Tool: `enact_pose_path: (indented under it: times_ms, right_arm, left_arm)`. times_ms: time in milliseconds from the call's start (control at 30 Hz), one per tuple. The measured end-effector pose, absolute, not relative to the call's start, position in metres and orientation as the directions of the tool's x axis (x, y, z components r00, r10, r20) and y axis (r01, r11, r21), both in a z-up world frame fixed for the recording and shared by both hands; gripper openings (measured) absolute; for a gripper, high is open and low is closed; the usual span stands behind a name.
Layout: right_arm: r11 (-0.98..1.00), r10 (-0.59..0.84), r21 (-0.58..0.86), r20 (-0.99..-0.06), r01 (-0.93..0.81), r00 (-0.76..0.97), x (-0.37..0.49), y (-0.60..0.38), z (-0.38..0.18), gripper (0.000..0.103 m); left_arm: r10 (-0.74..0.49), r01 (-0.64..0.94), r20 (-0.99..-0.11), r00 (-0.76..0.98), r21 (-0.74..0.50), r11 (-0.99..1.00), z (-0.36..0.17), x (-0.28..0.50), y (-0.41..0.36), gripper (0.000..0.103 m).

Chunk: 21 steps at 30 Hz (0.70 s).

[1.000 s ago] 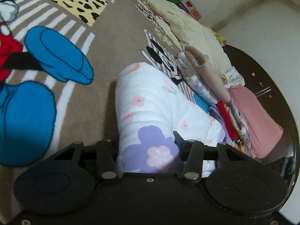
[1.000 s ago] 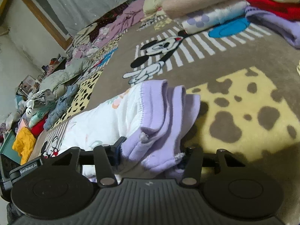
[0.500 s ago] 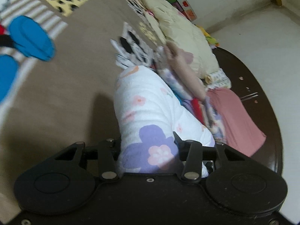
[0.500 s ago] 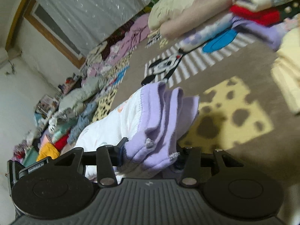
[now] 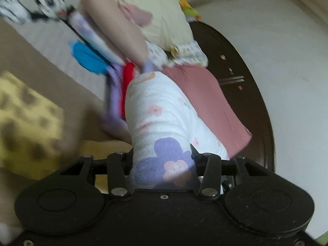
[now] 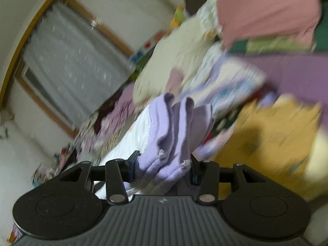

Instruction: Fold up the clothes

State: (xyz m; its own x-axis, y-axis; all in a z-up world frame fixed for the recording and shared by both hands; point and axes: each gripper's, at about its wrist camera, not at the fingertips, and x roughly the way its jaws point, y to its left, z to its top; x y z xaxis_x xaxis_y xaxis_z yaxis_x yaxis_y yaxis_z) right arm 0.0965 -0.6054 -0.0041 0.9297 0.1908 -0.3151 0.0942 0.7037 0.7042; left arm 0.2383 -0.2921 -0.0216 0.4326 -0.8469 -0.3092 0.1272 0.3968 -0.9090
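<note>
A folded white fleece garment (image 5: pixel 162 119) with pink and purple flowers is held between both grippers, lifted off the blanket. My left gripper (image 5: pixel 162 160) is shut on its flowered end. My right gripper (image 6: pixel 164 164) is shut on its purple cuffed end (image 6: pixel 172 127). The garment hangs over a row of folded clothes (image 5: pixel 127 41) stacked along the bed's edge. Both views are blurred by motion.
A pink folded cloth (image 5: pixel 205 102) lies at the end of the stack, against a dark wooden headboard (image 5: pixel 254 94). A cartoon-print blanket (image 5: pixel 32 110) covers the bed. A curtained window (image 6: pixel 67 61) and a yellow folded cloth (image 6: pixel 272 141) show in the right wrist view.
Both grippers have carried the folded garment up off the blanket and toward the stack of folded clothes by the headboard. Both stay shut on it.
</note>
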Motion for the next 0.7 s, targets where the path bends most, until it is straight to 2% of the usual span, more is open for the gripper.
enact_pose_path:
  times_ms: [100, 133, 200, 233, 267, 333, 400, 433, 500, 567, 633, 700]
  right_arm:
    - [0.708, 0.119, 0.693, -0.31, 0.138, 0.943, 0.096, -0.648, -0.005, 0.047]
    - [0.705, 0.1, 0.692, -0.312, 0.154, 0.945, 0.097, -0.662, -0.009, 0.047]
    - [0.68, 0.082, 0.706, -0.341, 0.198, 0.936, 0.102, -0.688, -0.028, 0.047]
    - [0.66, 0.075, 0.712, -0.382, 0.241, 0.921, 0.107, -0.699, -0.047, 0.047]
    - [0.639, 0.071, 0.714, -0.425, 0.287, 0.902, 0.113, -0.709, -0.068, 0.048]
    - [0.619, 0.087, 0.714, -0.477, 0.328, 0.875, 0.124, -0.716, -0.117, 0.048]
    - [0.611, 0.096, 0.732, -0.445, 0.3, 0.891, 0.124, -0.717, -0.129, 0.048]
    - [0.631, 0.087, 0.714, -0.452, 0.302, 0.888, 0.126, -0.714, -0.126, 0.048]
    - [0.662, 0.068, 0.682, -0.469, 0.312, 0.88, 0.13, -0.71, -0.121, 0.049]
    - [0.622, 0.052, 0.714, -0.448, 0.322, 0.892, 0.125, -0.712, -0.119, 0.055]
    - [0.63, -0.02, 0.691, -0.442, 0.354, 0.897, 0.114, -0.71, -0.109, 0.064]
    - [0.65, -0.084, 0.654, -0.444, 0.386, 0.892, 0.103, -0.704, -0.099, 0.067]
  left_arm:
    - [-0.867, 0.114, -0.303, 0.395, -0.921, 0.373, -0.037, 0.249, -0.333, 0.043]
    - [-0.86, 0.105, -0.339, 0.383, -0.908, 0.405, -0.046, 0.253, -0.345, 0.043]
    - [-0.807, 0.081, -0.472, 0.355, -0.845, 0.529, -0.071, 0.262, -0.37, 0.045]
    - [-0.772, 0.083, -0.528, 0.353, -0.805, 0.588, -0.084, 0.265, -0.379, 0.047]
    - [-0.757, 0.084, -0.542, 0.364, -0.79, 0.607, -0.095, 0.266, -0.379, 0.051]
    - [-0.769, 0.068, -0.511, 0.384, -0.815, 0.575, -0.107, 0.266, -0.374, 0.052]
    - [-0.763, 0.085, -0.516, 0.388, -0.805, 0.588, -0.102, 0.266, -0.374, 0.052]
    - [-0.766, 0.09, -0.516, 0.384, -0.805, 0.587, -0.1, 0.266, -0.374, 0.053]
    - [-0.784, 0.1, -0.5, 0.367, -0.817, 0.568, -0.092, 0.267, -0.37, 0.063]
    - [-0.788, 0.107, -0.493, 0.369, -0.82, 0.562, -0.083, 0.265, -0.362, 0.072]
    - [-0.782, 0.109, -0.49, 0.384, -0.817, 0.566, -0.076, 0.26, -0.348, 0.073]
    - [-0.787, 0.126, -0.478, 0.39, -0.819, 0.56, -0.071, 0.249, -0.331, 0.073]
